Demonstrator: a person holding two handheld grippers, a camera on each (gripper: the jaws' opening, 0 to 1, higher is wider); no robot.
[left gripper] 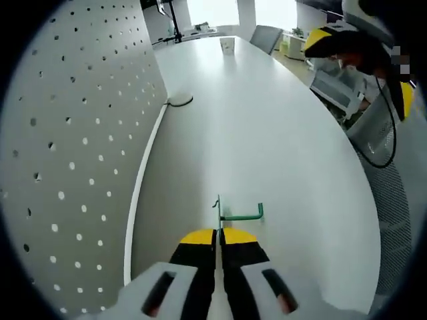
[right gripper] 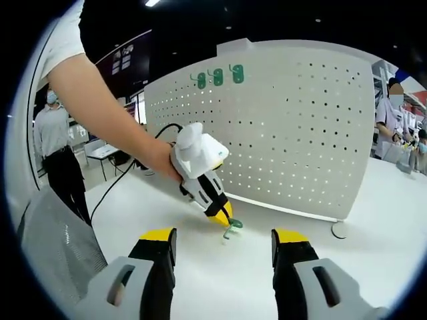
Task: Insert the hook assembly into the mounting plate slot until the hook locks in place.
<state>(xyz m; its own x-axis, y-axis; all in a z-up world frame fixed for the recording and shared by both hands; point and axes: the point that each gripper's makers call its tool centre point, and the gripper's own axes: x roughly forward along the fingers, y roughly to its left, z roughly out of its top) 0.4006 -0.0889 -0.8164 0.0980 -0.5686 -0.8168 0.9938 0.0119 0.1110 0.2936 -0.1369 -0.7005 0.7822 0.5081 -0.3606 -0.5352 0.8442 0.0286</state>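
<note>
The left hand-held gripper (left gripper: pixel 218 237) has its jaws closed together on the green hook (left gripper: pixel 235 215), which sits low over the white counter (left gripper: pixel 267 133), touching it or just above it (the right gripper view does not settle which). In that view the left hand-held gripper reaches down from the person's hand with the hook at its yellow tips, near the foot of the pegboard (right gripper: pixel 293 127).

The right hand-held gripper (right gripper: pixel 223 248) stands wide open with nothing between its jaws, hovering over the counter near the hook.

Three green hooks (right gripper: pixel 218 76) already hang along the pegboard's top edge. As for progress, the hook is grasped, but it is still well below any hole or slot of the upright pegboard. Lifting it, lining it up and pushing it in until it locks all seem still to do.
</note>
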